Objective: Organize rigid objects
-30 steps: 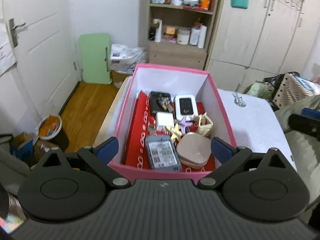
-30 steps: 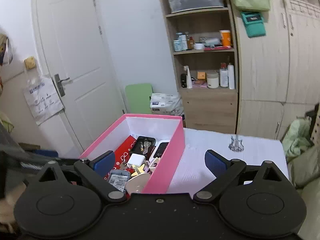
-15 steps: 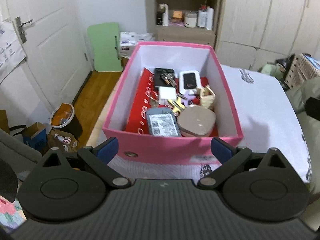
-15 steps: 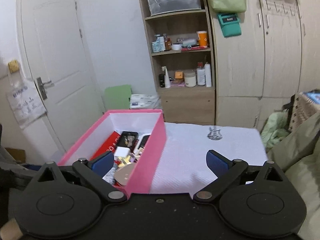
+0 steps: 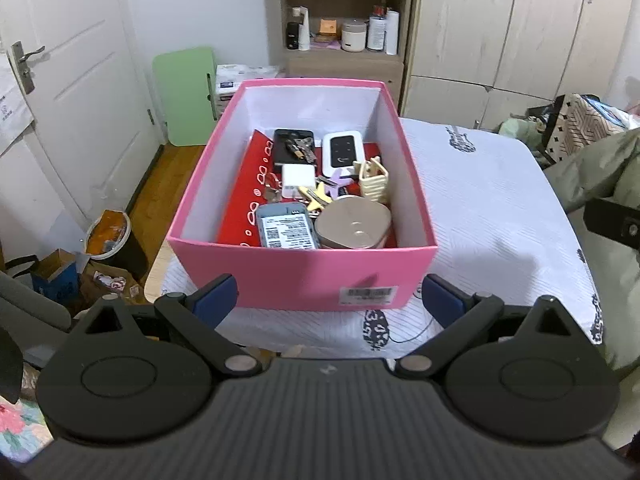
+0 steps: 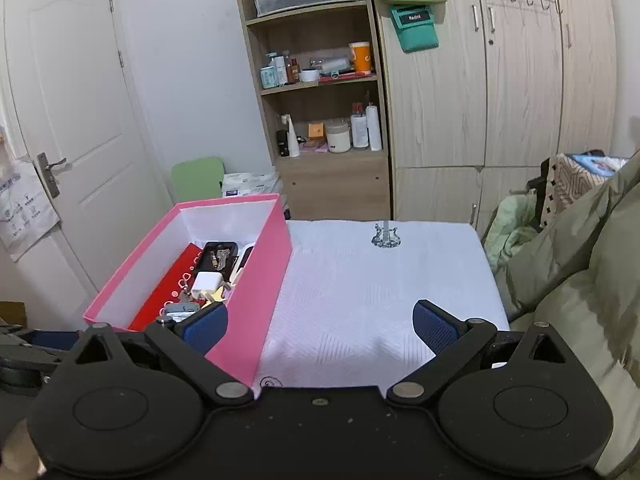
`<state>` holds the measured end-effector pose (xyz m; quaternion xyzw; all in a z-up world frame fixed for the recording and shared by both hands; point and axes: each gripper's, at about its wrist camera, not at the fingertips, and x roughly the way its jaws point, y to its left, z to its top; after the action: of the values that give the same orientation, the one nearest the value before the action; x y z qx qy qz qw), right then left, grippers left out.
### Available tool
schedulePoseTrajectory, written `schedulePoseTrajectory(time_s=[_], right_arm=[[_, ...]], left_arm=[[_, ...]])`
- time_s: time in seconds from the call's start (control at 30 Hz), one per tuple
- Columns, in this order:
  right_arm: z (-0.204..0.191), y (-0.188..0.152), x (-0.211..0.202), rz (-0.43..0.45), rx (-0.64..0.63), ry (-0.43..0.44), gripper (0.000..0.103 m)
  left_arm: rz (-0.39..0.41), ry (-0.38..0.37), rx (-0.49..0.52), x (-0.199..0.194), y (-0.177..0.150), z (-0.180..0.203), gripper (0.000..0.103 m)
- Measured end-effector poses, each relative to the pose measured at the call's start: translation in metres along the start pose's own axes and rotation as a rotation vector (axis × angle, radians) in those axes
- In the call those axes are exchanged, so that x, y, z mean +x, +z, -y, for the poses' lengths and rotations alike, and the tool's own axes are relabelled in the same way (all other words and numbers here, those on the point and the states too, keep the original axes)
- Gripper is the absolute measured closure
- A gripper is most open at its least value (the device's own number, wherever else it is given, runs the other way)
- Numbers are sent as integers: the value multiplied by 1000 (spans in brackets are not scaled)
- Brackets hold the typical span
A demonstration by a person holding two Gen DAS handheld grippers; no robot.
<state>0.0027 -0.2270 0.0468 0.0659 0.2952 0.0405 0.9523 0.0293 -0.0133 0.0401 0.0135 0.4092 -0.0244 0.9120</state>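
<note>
A pink box stands on a white-clothed table. Inside lie a black phone, a white router, a white charger, a grey device with a label, a beige rounded case, a cream clip and keys. My left gripper is open and empty, in front of the box's near wall. My right gripper is open and empty, beside the box, above the table.
A wooden shelf unit with bottles and wardrobes stand behind the table. A white door is at the left. A bin and boxes sit on the floor. Green bedding lies at the right.
Both grippers have pulled back and away from the box. In the left wrist view the box's near wall now shows in full. The right gripper has shifted right over the cloth.
</note>
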Motion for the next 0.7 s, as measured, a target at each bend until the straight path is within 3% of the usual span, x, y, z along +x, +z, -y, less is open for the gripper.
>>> schedulePoseTrajectory(time_s=[0.7], right_arm=[[0, -9, -1, -12, -47, -19, 3]], left_arm=[[-11, 6, 5, 0, -2, 7, 3]])
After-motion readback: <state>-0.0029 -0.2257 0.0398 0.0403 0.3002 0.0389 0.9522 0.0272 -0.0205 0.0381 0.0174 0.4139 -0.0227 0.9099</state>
